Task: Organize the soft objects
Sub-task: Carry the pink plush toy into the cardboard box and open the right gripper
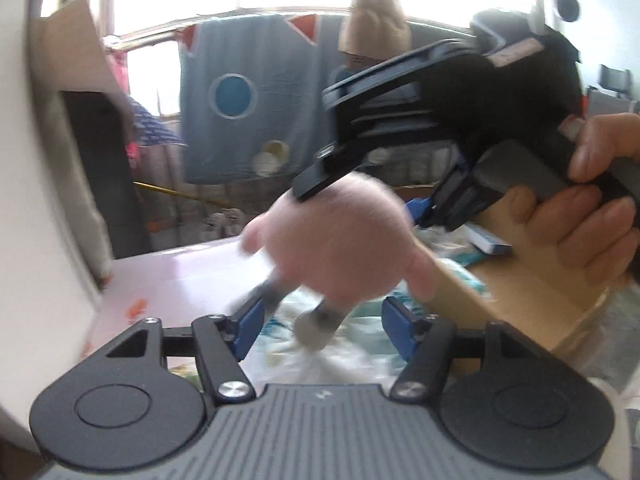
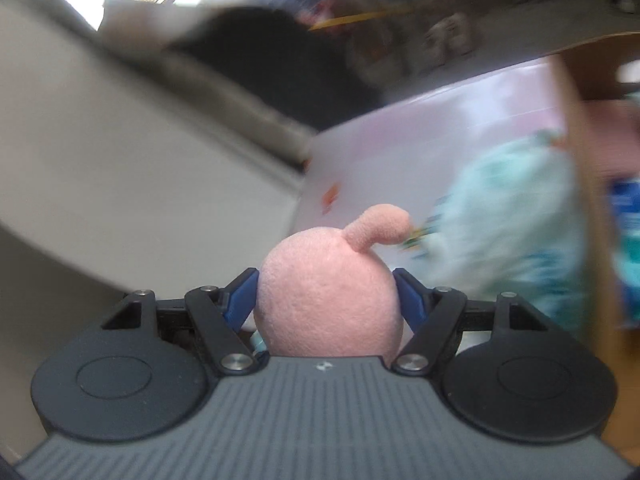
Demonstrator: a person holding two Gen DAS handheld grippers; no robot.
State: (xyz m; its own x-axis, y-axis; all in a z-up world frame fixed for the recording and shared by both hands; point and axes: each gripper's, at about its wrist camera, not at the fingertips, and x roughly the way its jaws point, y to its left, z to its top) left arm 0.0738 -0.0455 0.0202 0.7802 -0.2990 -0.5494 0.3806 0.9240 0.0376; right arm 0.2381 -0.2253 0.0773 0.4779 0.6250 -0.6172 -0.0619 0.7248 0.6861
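Observation:
A pink plush toy [image 2: 328,300] with a small stubby limb sits clamped between the blue pads of my right gripper [image 2: 326,300], which is shut on it. In the left wrist view the same pink toy [image 1: 340,240] hangs in the air below the right gripper's black body [image 1: 420,120], grey legs dangling. My left gripper [image 1: 324,326] is open and empty just below the toy, not touching it. A fluffy light-blue plush [image 2: 512,232] lies on the pink table beside a cardboard box wall.
A cardboard box [image 1: 532,276] stands to the right on the pink table [image 2: 400,152]. A grey wall [image 2: 120,168] is on the left. Hanging laundry and a window fill the background [image 1: 248,108]. Both views are motion-blurred.

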